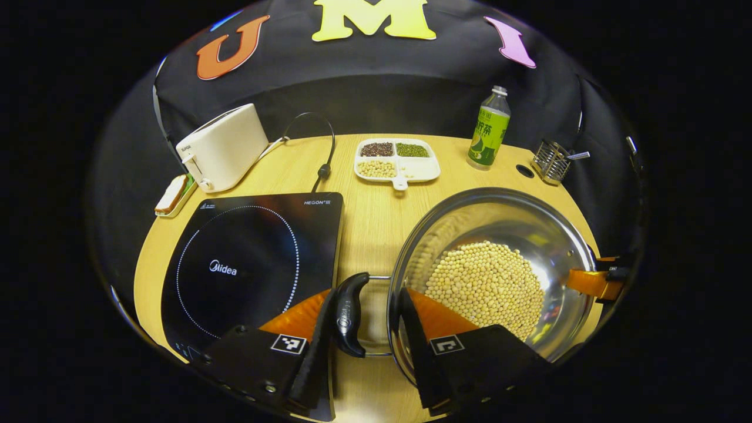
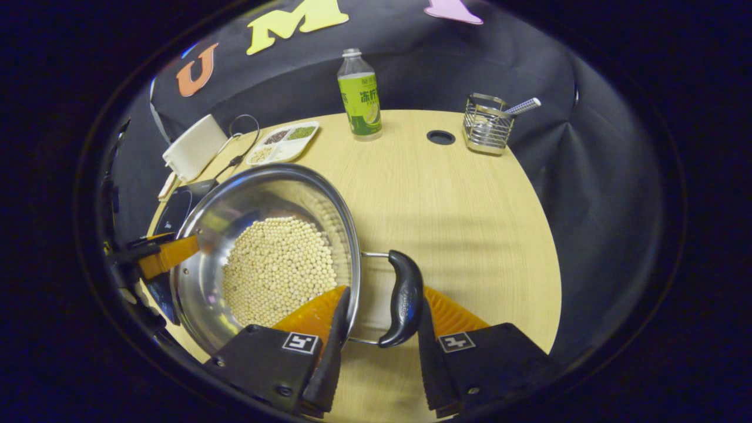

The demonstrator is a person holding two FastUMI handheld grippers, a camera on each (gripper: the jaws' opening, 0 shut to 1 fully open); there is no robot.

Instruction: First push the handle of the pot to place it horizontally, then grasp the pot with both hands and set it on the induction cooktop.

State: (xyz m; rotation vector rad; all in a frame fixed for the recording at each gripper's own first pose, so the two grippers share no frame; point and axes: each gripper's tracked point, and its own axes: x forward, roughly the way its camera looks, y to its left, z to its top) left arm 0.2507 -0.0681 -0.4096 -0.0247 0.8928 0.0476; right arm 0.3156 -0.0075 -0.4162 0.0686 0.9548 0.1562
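While on the table (image 2: 470, 217), pot (image 1: 529, 223) holds beans (image 1: 487, 285) (pale).

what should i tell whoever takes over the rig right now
Left gripper: fingers straddle the pot's left handle and rim, not visibly pressing.
Right gripper: the same at the right handle, one finger inside the rim, one outside the handle.
Pot: holds pale beans, rests on the table, right of the induction cooktop.
Done: both handles lie horizontal, both grippers in place.
Left: close on both handles, lift, set the pot on the cooktop.
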